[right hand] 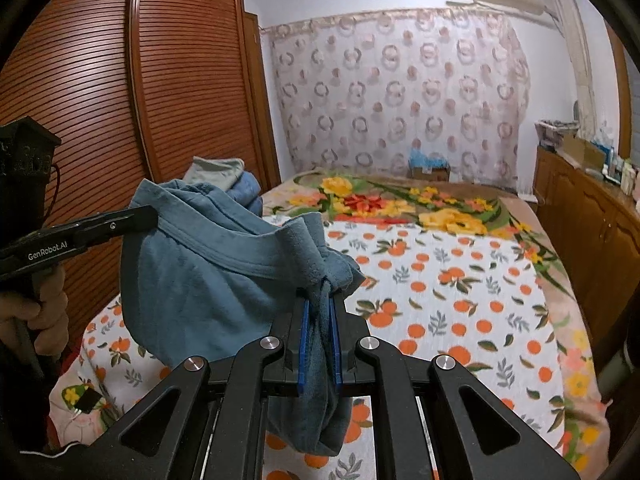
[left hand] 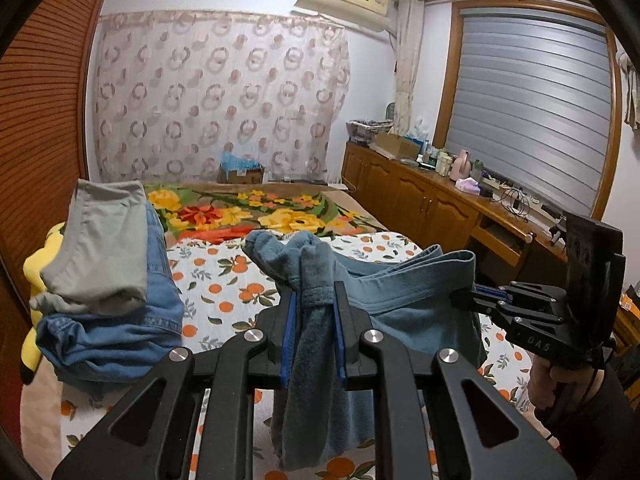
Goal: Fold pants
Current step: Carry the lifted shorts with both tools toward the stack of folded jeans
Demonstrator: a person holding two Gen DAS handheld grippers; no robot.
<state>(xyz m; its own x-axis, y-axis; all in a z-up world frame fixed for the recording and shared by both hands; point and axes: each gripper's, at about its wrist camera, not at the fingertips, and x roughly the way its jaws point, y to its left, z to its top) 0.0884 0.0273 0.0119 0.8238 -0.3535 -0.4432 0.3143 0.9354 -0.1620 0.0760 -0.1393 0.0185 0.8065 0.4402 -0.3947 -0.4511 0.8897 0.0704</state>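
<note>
One pair of blue pants hangs in the air above the bed, stretched between two grippers. The left gripper has both fingers clenched on one bunched end of the waistband; the right gripper has its two fingers clamped on the other end. Each gripper shows in the other's view, held by a hand. Two folded garments sit stacked at the bed's left edge: grey shorts on top of jeans
</note>
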